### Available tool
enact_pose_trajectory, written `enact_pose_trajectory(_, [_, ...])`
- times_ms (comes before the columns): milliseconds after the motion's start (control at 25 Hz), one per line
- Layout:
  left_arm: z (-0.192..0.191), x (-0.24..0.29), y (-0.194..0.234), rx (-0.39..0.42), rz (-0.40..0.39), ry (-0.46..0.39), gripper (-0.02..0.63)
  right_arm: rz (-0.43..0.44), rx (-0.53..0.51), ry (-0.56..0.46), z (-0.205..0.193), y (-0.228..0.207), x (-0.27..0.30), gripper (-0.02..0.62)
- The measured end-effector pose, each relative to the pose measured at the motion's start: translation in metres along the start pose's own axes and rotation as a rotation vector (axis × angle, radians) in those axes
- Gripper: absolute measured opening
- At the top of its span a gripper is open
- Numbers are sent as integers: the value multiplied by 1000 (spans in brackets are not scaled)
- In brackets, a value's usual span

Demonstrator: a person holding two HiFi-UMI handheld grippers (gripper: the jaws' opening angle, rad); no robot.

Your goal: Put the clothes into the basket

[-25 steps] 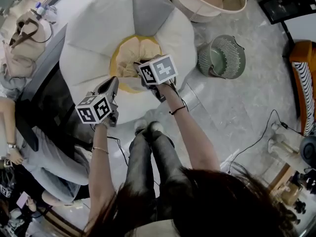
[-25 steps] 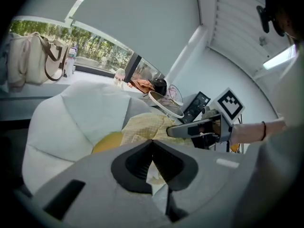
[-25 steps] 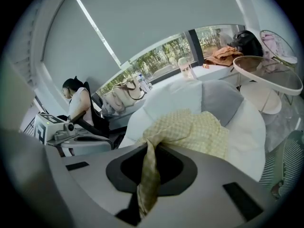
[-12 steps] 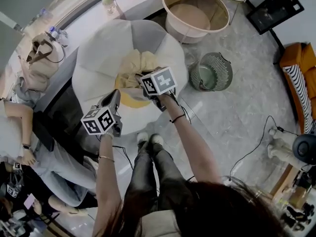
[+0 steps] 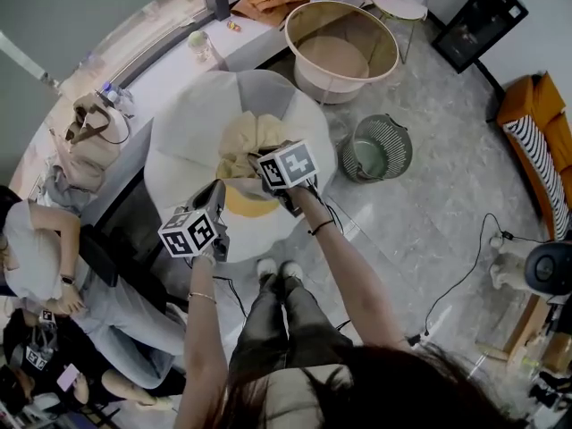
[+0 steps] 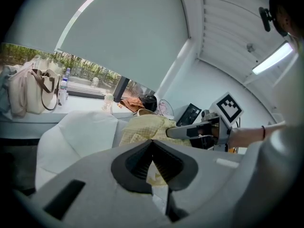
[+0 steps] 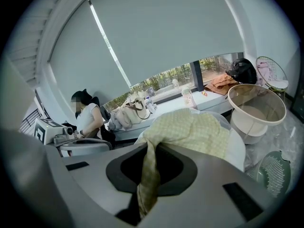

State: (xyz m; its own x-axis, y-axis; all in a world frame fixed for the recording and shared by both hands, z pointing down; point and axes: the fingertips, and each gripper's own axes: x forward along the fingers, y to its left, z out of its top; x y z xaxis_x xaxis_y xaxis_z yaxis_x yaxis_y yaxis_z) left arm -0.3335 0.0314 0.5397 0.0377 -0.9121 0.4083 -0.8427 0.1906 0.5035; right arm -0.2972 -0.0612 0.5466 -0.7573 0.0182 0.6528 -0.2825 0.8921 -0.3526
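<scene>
A pale yellow checked garment (image 5: 246,137) hangs between both grippers above a white petal-shaped cushion (image 5: 192,119) with a yellow centre. My left gripper (image 5: 217,190) is shut on one edge of the garment, and cloth (image 6: 153,172) shows in the gap behind its closed tips (image 6: 152,141). My right gripper (image 5: 257,156) is shut on the other part, with a strip of the cloth (image 7: 148,175) running down between its jaws (image 7: 152,148). The large round beige basket (image 5: 391,41) stands on the floor beyond the cushion, to the upper right, and its rim (image 7: 280,101) shows in the right gripper view.
A green slotted bin (image 5: 375,147) lies on the floor right of the cushion. A beige handbag (image 5: 89,141) and bottles sit on the window ledge. A seated person (image 5: 36,257) is at the left. Cables (image 5: 465,262) and an orange striped seat (image 5: 536,141) are at the right.
Both grippers have risen together with the garment, lifting it off the cushion's yellow centre. The basket now shows fully at the top of the head view.
</scene>
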Motion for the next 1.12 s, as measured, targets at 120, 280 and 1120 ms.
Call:
enact_pose_trajectory(120, [8, -6, -5, 3, -13, -4, 11, -2, -3, 2, 6, 7, -5, 34])
enact_pose_trajectory(280, [20, -16, -11, 29, -28, -4, 11, -6, -9, -12, 21, 15, -16, 34])
enact_pose_trajectory(1120, [78, 6, -60, 159, -167, -19, 11, -92, 15, -121, 63, -10, -67, 34])
